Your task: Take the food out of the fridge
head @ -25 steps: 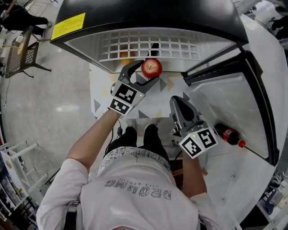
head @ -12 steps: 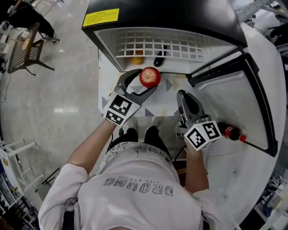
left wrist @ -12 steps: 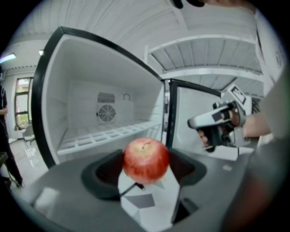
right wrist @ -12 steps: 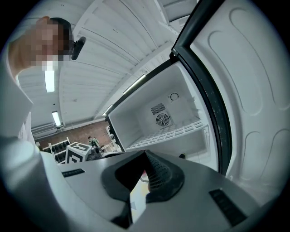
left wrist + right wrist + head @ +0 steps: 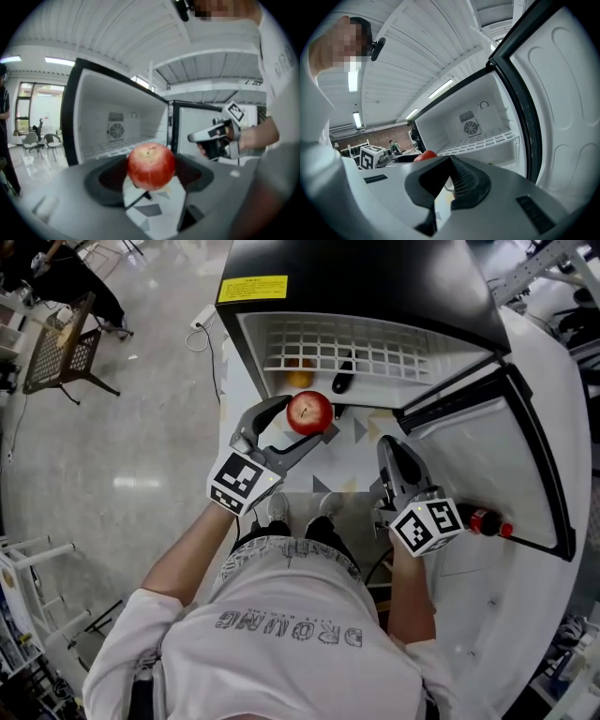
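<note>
Apple (image 5: 309,412), round, glossy red, gripped by left claw (image 5: 303,419).

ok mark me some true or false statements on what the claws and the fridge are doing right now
1. The left claw is shut on a red apple. True.
2. The right claw grips a bottle. False: it holds nothing, its jaws are together, and the red-capped bottle lies in the door's inner side.
3. The fridge door is open. True.
4. Nothing is left inside the fridge. False: a round orange item and a dark item show below the wire shelf.
5. Both claws hold the apple together. False: only the left one does, and the right one is apart from it, off to the side.
</note>
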Demonstrator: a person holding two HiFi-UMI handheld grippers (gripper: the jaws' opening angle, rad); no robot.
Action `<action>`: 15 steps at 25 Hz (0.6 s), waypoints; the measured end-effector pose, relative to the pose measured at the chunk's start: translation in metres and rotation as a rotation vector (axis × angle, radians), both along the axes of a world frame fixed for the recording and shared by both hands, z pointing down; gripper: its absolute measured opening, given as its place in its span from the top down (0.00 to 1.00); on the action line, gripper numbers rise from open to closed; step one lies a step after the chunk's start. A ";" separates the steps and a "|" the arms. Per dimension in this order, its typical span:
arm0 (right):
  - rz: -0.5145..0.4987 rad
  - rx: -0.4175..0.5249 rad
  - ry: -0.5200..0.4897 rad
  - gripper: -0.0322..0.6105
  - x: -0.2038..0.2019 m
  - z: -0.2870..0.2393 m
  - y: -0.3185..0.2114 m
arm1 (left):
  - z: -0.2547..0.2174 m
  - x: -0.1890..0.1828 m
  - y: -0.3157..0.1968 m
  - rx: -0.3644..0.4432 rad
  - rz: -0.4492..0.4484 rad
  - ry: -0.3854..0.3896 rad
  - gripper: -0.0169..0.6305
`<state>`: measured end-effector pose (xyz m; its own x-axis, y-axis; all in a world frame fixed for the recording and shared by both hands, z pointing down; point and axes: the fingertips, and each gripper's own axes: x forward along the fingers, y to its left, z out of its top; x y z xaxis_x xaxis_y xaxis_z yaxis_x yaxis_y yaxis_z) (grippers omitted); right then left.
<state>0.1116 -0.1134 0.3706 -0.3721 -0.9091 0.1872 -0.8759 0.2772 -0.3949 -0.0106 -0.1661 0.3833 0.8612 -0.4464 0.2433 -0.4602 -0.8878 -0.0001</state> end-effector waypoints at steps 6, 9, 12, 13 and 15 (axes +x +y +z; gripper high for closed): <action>0.008 0.023 0.007 0.95 -0.006 -0.009 -0.003 | -0.017 -0.016 0.001 0.028 -0.001 0.029 0.47; 0.005 0.031 0.009 0.95 -0.009 -0.014 -0.004 | -0.024 -0.023 0.000 0.038 0.003 0.044 0.47; 0.000 0.037 0.028 0.95 -0.012 -0.017 -0.006 | -0.029 -0.028 0.000 0.046 0.011 0.054 0.47; 0.000 0.039 0.032 0.95 -0.012 -0.017 -0.007 | -0.030 -0.029 0.000 0.048 0.010 0.057 0.47; 0.000 0.045 0.034 0.95 -0.014 -0.020 -0.008 | -0.032 -0.033 0.001 0.051 0.009 0.064 0.47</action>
<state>0.0980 -0.1215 0.3509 -0.3664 -0.9168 0.1588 -0.8887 0.2942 -0.3517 -0.0438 -0.1656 0.3514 0.8782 -0.4491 0.1644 -0.4528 -0.8915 -0.0162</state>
